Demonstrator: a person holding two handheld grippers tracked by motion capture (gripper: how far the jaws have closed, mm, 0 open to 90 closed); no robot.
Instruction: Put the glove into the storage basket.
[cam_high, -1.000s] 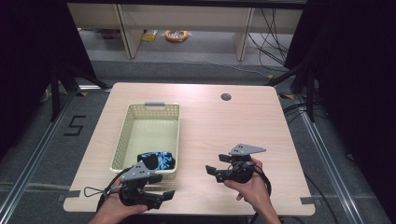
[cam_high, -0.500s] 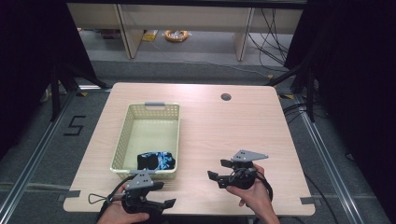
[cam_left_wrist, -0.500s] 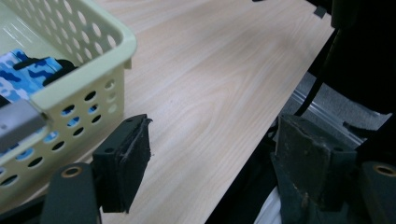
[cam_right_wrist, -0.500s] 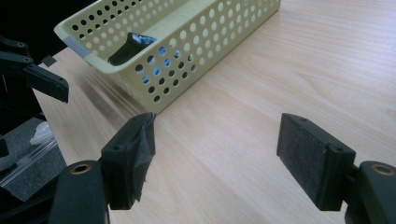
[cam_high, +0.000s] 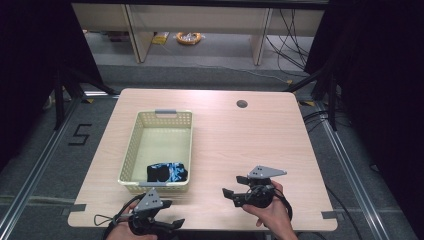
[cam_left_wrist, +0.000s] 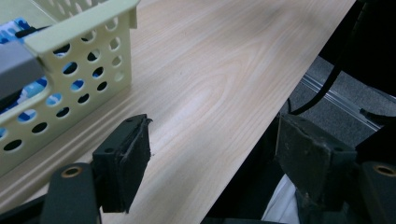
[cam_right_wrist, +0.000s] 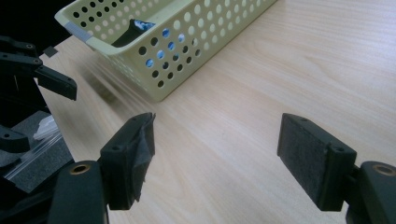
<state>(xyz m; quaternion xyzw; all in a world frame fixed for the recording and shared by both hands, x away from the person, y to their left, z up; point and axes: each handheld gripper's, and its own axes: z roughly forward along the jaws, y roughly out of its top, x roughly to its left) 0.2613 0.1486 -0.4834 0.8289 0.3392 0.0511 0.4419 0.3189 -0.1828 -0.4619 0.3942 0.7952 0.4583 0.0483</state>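
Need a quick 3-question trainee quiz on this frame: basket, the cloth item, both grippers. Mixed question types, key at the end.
1. True or false: the black and blue cloth lies inside the yellow basket.
2. Which end of the basket holds the cloth?
A. the end nearest the person
B. the far end, by the grey handle
C. the middle
3. Fill in: the jaws of the left gripper and of the right gripper are both ____, with nothing between them.

Key: 1 true; 2 A; 3 open.
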